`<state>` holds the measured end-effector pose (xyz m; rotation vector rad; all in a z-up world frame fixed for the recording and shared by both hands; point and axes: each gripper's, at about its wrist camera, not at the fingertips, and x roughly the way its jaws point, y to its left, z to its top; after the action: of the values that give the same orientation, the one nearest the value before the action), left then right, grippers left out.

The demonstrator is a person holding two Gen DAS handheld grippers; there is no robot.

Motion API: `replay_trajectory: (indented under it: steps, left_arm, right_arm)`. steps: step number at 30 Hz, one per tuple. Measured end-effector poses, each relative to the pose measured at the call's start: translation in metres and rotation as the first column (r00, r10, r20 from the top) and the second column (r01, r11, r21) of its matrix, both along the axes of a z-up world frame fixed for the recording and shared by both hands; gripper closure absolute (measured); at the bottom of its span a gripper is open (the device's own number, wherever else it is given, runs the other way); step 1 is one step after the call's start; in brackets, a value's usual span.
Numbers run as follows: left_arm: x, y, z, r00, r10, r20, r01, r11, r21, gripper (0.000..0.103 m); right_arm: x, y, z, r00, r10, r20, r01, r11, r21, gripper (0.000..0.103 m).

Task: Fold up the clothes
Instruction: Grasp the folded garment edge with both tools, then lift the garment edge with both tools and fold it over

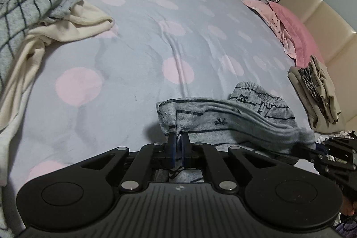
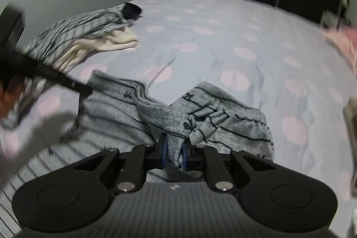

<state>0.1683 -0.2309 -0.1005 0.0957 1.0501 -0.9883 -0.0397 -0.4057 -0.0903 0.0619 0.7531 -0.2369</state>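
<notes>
Both grippers clamped on grey striped knit pants with dark bow print [image 2: 223,124].
Left gripper [image 1: 177,144] and right gripper [image 2: 174,148] pinch fabric; pants bunched on lilac bedspread with pink dots [image 1: 156,48], near edge.

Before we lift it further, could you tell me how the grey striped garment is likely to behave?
Probably floppy: the grey striped garment bunches and sags between the left hand-held gripper and right hand-held gripper. It looks light, a soft knit. Unheld parts will likely drag across the bedspread.

Pink pillow [image 2: 343,46] (right edge) blurred
</notes>
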Motion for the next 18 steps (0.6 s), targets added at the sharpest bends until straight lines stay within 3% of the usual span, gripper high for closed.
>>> replay_trajectory:
  steps: [8, 18]
  left_arm:
    - [-0.025, 0.012, 0.071, 0.991, -0.018, 0.129, 0.037, 0.988, -0.149, 0.101]
    - [-0.094, 0.053, 0.156, 0.95, -0.113, 0.293, 0.2, 0.937, -0.287, 0.101]
  right_arm:
    - [-0.04, -0.003, 0.053, 0.984, -0.096, 0.148, 0.104, 0.993, -0.05, 0.09]
    - [-0.136, 0.033, 0.138, 0.937, -0.117, 0.328, 0.155, 0.984, -0.092, 0.09]
